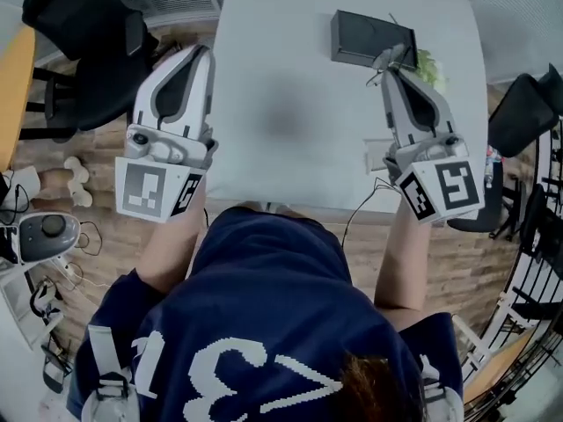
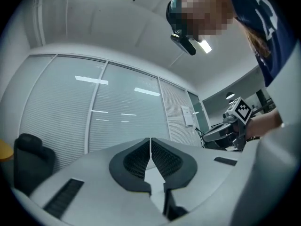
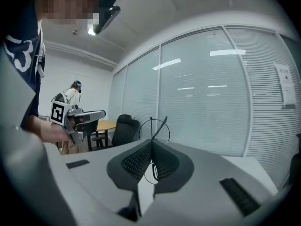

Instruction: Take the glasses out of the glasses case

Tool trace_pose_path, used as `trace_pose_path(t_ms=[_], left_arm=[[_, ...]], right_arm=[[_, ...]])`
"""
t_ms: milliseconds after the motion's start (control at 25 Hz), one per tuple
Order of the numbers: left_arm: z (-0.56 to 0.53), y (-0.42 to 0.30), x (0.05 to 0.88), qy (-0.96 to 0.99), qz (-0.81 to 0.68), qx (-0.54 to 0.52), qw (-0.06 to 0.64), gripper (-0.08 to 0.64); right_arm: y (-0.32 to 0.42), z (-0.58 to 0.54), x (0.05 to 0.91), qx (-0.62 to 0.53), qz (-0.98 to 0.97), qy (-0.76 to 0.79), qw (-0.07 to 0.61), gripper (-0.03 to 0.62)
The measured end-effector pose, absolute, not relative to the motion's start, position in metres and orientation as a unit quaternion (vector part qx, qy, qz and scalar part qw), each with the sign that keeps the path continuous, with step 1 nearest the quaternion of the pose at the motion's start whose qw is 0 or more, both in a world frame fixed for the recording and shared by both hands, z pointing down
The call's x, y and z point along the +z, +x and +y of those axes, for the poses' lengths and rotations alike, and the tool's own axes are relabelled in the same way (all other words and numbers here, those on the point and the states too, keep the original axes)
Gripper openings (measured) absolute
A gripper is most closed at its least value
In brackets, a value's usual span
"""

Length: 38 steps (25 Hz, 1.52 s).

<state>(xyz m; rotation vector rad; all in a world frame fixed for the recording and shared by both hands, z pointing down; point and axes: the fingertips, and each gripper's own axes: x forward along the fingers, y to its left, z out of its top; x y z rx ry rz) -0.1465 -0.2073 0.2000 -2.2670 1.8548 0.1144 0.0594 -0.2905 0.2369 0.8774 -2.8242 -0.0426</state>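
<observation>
- Navy shirt (image 1: 264, 323) with white print fills the bottom of the head view, and a forearm reaches up from it on each side.
- Right gripper (image 3: 151, 147): the jaws are clenched together on the glasses (image 3: 161, 125). A thin wire rim and one temple stick up above the pads, and more wire shows below them.
- In the head view the glasses hang at that gripper's tips, out of the case (image 1: 369, 38) and just at its near right corner.
- Left gripper (image 2: 150, 150): the jaws are closed pad to pad with nothing between them. It touches nothing.
- In the head view the left gripper is over the table's left edge, well apart from the case and from the right gripper.
- The case is a dark box on the far part of the pale table (image 1: 290, 121). I cannot tell whether its lid is up.
- A green item (image 1: 428, 64) lies just right of the case.
- Black chairs (image 1: 97, 51) stand off the table's left and right sides on a wood floor.
</observation>
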Motion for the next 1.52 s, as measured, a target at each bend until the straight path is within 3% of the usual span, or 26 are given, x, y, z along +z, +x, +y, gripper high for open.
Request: trace_pose_path(t_ms=[160, 560, 800, 1000, 1200, 1520], left_arm=[[-0.182, -0.174, 0.208, -0.740, 0.665, 0.031, 0.099, 0.023], [-0.139, -0.214, 0.260, -0.704, 0.709, 0.019, 0.036, 0.023], [-0.126, -0.226, 0.286, -0.691, 0.723, 0.012, 0.007, 0.023], [-0.118, -0.232, 0.291, -0.682, 0.732, 0.012, 0.003, 0.023], [-0.115, -0.235, 0.274, -0.681, 0.732, 0.019, 0.020, 0.023], [-0.123, -0.231, 0.212, -0.690, 0.717, 0.044, 0.089, 0.023]], right_arm=[[0.006, -0.278, 0.274, 0.006, -0.964, 0.224, 0.143, 0.026], [-0.063, -0.219, 0.487, 0.136, -0.909, 0.083, 0.384, 0.026], [-0.066, -0.204, 0.563, 0.179, -0.866, 0.072, 0.462, 0.028], [-0.068, -0.203, 0.581, 0.166, -0.859, 0.076, 0.478, 0.029], [-0.069, -0.217, 0.539, 0.150, -0.883, 0.101, 0.432, 0.066], [-0.059, -0.269, 0.334, 0.065, -0.963, 0.208, 0.156, 0.029]])
